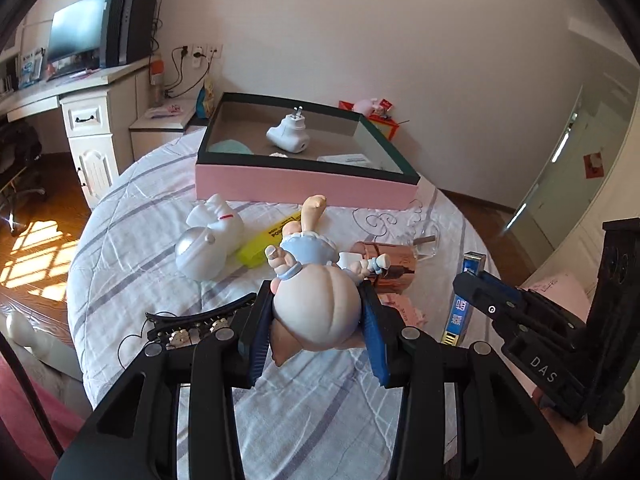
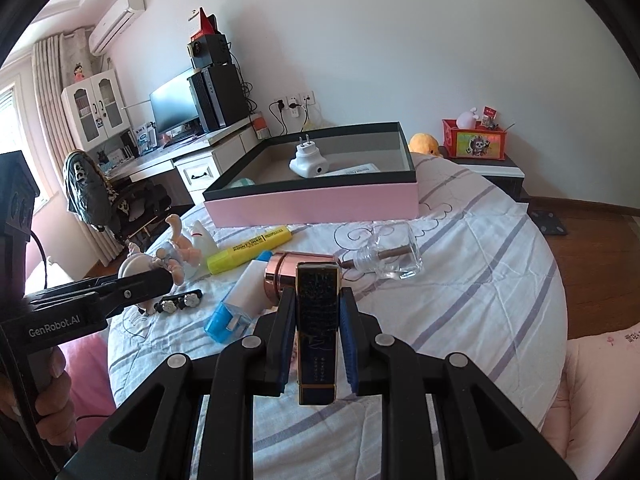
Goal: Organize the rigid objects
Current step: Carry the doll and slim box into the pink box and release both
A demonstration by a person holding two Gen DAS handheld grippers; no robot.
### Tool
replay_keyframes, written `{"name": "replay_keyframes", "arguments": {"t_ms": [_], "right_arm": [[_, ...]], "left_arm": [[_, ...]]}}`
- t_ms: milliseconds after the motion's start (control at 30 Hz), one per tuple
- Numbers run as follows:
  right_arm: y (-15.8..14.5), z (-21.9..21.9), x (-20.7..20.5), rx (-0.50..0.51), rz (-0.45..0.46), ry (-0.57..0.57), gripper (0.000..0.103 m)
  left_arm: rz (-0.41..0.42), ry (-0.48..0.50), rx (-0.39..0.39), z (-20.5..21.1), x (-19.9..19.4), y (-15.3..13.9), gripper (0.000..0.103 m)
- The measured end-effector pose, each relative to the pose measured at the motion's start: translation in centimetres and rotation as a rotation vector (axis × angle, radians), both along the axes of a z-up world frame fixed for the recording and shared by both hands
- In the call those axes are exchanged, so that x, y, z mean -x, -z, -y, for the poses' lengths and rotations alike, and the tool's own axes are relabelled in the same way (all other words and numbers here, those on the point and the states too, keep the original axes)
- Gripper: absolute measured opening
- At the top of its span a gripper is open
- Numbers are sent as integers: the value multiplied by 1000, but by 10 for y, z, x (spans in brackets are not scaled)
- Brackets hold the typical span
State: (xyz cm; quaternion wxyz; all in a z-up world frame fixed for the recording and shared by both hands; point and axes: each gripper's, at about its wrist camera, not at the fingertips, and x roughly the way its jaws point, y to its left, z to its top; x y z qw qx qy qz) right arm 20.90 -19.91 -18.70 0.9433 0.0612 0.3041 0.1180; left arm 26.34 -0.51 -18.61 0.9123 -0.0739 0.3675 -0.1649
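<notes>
Mid-carry, both loads clear of the bedspread [image 2: 460, 280]; next, over the dark rim and into the pink box [image 1: 304, 186] beyond. Already in that box: white plug adapter [image 1: 289, 133], a flat paper, something teal, barely seen. Left gripper [image 1: 316, 322] clamped on the doll figurine [image 1: 314, 300]; right gripper [image 2: 318, 312] clenched on the dark-blue slim box [image 2: 318, 320].
</notes>
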Motion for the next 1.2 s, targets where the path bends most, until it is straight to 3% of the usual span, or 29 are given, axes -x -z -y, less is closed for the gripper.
{"name": "replay_keyframes", "arguments": {"t_ms": [267, 500, 667, 867, 1200], "right_arm": [[-31, -21, 4, 18, 79, -38, 21], [-53, -26, -13, 45, 121, -56, 21], [-67, -25, -46, 75, 144, -63, 21], [-76, -19, -120, 108, 133, -76, 21], [-35, -20, -231, 123, 9, -100, 21]], "left_arm": [[113, -41, -78, 8, 15, -34, 41], [147, -35, -101, 10, -10, -51, 41], [158, -39, -148, 15, -58, -57, 41], [143, -31, -213, 30, -139, -57, 41], [37, -65, -315, 39, -248, -13, 41]]}}
